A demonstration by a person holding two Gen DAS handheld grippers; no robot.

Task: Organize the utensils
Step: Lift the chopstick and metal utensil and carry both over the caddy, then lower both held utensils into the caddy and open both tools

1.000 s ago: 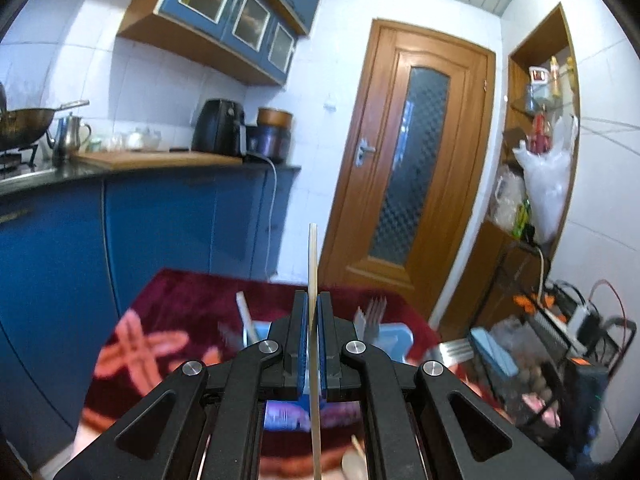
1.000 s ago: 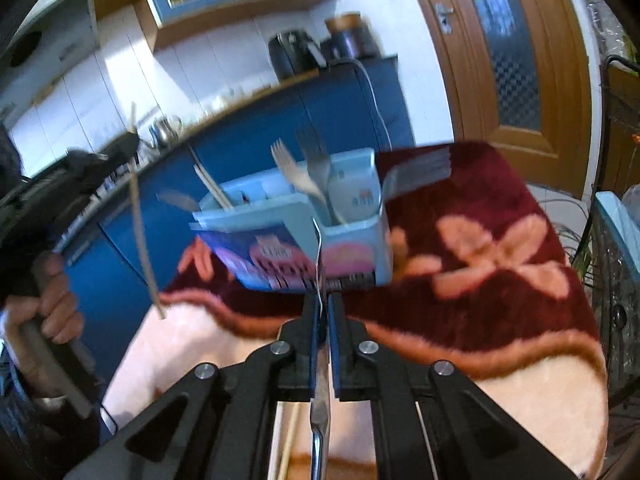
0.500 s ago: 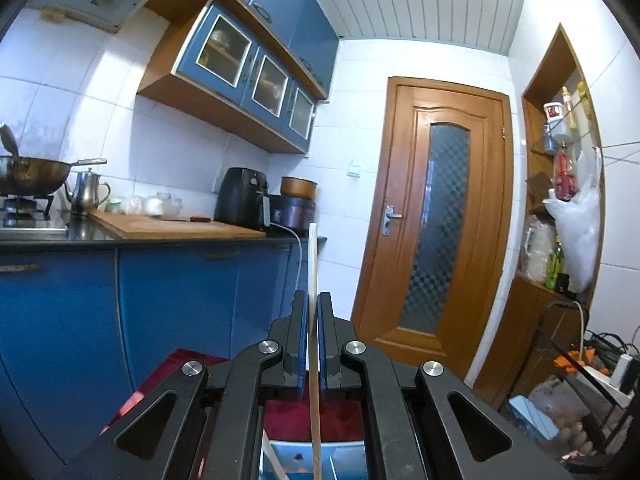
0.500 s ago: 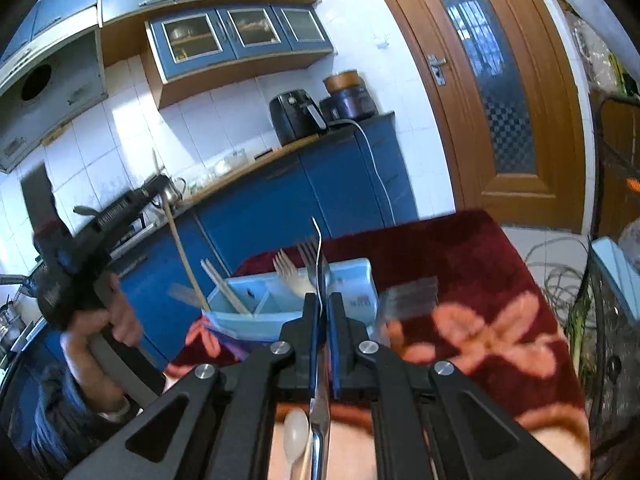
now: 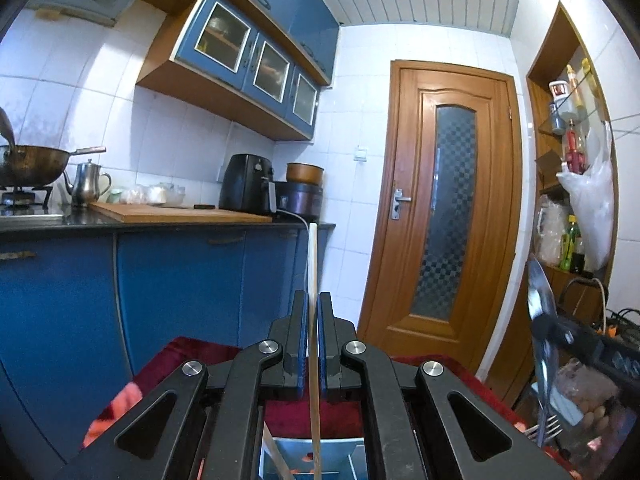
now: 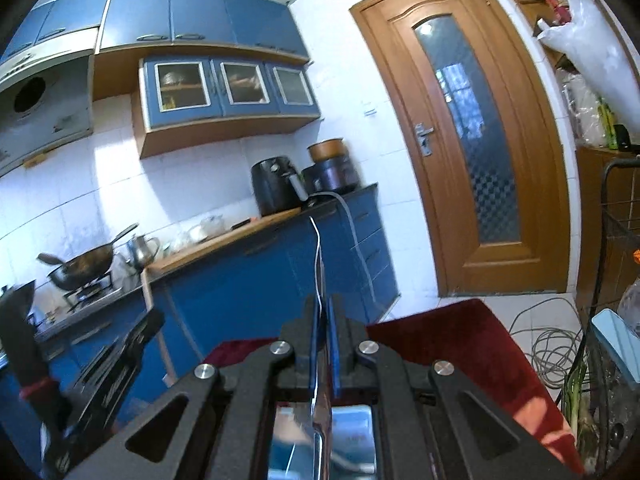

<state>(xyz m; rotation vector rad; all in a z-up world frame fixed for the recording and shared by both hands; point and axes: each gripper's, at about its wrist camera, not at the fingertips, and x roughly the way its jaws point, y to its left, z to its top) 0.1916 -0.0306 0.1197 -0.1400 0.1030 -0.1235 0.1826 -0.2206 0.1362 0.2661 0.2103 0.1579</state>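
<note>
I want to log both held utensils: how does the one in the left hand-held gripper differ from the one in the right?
The chopstick is pale wood and straight; the fork is shiny metal and curved. Each stands upright, clamped in its gripper, left hand-held gripper and right hand-held gripper.

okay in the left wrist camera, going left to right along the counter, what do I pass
Wok → kettle → cutting board → air fryer → rice cooker → door.

Home kitchen, blue cabinets (image 5: pixel 256 60), wok (image 5: pixel 32 162), kettle (image 5: pixel 86 182)
</note>
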